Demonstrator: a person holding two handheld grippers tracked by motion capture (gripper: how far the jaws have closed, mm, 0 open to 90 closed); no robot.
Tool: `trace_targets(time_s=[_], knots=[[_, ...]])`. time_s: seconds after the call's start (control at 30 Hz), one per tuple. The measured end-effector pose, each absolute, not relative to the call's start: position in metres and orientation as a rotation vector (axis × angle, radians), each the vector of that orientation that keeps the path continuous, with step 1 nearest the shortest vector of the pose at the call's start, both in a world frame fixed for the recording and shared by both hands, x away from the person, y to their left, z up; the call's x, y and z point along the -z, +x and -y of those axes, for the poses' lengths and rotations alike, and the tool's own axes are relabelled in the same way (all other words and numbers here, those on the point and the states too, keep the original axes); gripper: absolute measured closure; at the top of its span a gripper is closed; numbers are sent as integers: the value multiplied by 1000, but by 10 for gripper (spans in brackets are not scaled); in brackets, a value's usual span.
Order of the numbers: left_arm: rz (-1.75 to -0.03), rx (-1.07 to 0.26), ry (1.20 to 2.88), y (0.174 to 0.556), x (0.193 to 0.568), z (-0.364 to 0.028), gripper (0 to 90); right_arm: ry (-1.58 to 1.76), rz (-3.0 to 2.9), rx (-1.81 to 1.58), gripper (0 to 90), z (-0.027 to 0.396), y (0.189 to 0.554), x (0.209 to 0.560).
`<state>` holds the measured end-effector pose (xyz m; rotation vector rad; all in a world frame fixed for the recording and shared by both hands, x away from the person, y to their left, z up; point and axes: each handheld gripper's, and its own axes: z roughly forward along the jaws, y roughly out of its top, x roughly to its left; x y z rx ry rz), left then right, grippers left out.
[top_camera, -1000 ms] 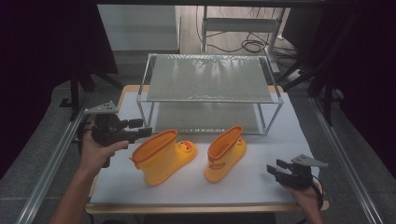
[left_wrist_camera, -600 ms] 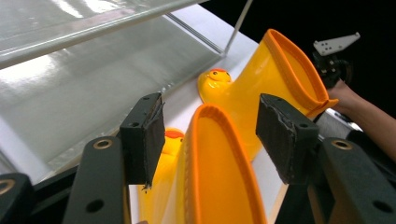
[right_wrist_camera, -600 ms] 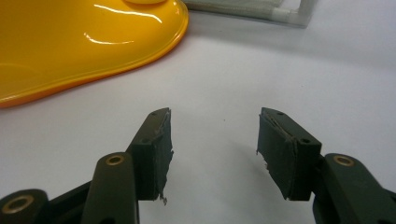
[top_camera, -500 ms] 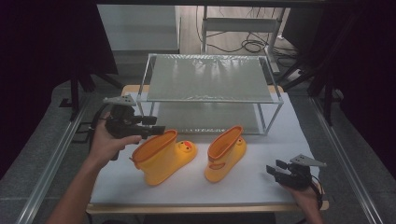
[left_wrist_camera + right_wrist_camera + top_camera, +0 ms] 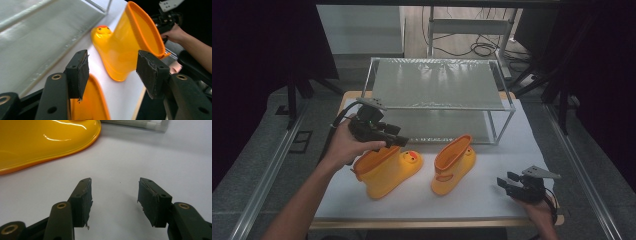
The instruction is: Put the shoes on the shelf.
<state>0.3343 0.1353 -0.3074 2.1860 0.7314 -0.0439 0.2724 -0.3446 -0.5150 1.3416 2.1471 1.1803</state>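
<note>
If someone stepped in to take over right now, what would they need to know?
Left gripper: open, nothing held, over the top rim of the left boot; its jaws have just been closing a little.
Right gripper: open, empty, low at the table's right front.
Right boot stands beside the left one, in front of the wire rack.
Done: no boot lifted.
Left: probably grip the left boot, then shelve both.

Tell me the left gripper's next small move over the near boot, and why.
Probably lower the left gripper so its jaws straddle the orange rim of the left boot, then close. Its jaws have just been closing slightly but stand open with nothing between the pads, hovering above that boot's opening. The right gripper rests open on the white table.
</note>
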Motion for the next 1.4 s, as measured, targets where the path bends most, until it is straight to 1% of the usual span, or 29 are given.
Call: trace_targets(time_s=[0.13, 0.3, 0.4, 0.63, 0.87, 1.03, 1.13, 1.23, 1.4], knots=[[-706, 90, 2220, 338, 307, -121, 440, 1338, -2149, -1176, 443, 344, 272, 515], [-694, 117, 2260, 343, 307, -103, 440, 1339, -2151, -1172, 443, 344, 273, 516], [-689, 120, 2281, 344, 306, -96, 445, 1335, -2153, -1170, 443, 343, 273, 516], [-664, 142, 2347, 344, 302, -61, 454, 1328, -2165, -1151, 443, 341, 273, 517], [-674, 174, 2387, 350, 307, -35, 468, 1328, -2162, -1146, 443, 341, 273, 517], [-702, 219, 2392, 356, 315, -23, 477, 1331, -2158, -1147, 443, 341, 273, 518], [-721, 214, 2399, 360, 319, -19, 478, 1330, -2160, -1143, 443, 341, 273, 518], [-746, 206, 2413, 364, 325, -15, 500, 1332, -2162, -1142, 443, 342, 273, 517], [-739, 194, 2473, 367, 331, -5, 518, 1330, -2164, -1138, 443, 341, 273, 518]])
